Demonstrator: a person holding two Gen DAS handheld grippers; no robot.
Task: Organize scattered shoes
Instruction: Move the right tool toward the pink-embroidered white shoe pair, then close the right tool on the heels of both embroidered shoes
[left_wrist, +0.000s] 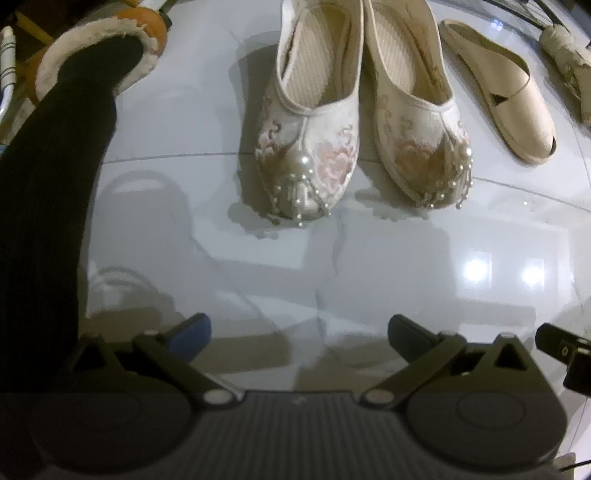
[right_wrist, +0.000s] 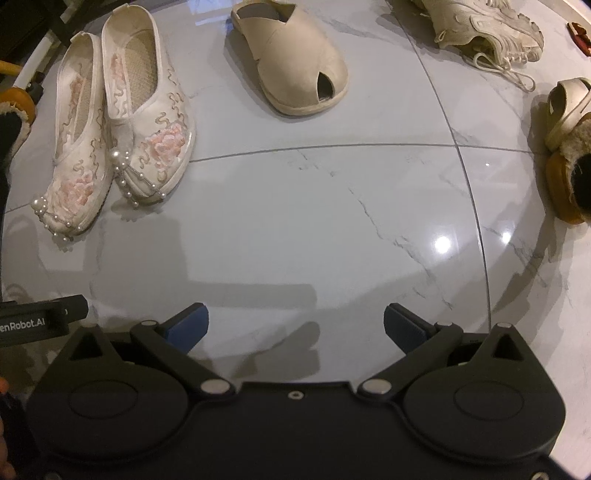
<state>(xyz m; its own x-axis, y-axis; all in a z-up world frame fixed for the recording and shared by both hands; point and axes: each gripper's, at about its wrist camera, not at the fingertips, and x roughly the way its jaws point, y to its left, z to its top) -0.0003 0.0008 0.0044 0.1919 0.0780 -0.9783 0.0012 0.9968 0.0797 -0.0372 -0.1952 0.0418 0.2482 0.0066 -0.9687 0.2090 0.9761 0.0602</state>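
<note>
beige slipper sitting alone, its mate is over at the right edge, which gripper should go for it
Probably the right. In the right wrist view the beige slipper lies nearly straight ahead of the open right gripper. In the left wrist view it sits off to the right, with the embroidered pair directly ahead of the open left gripper.

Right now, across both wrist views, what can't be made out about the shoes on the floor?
- Beige cross-strap slip-on shoe: its mate is in neither view, so pairing is unknown.
- White lace-up sneaker: right wrist view, cut off by the top edge.
- Orange fleece-lined slipper: right wrist view, cropped by the right edge.
- Embroidered pearl-trimmed white flats: left wrist view, heels cut off at the top.
</note>
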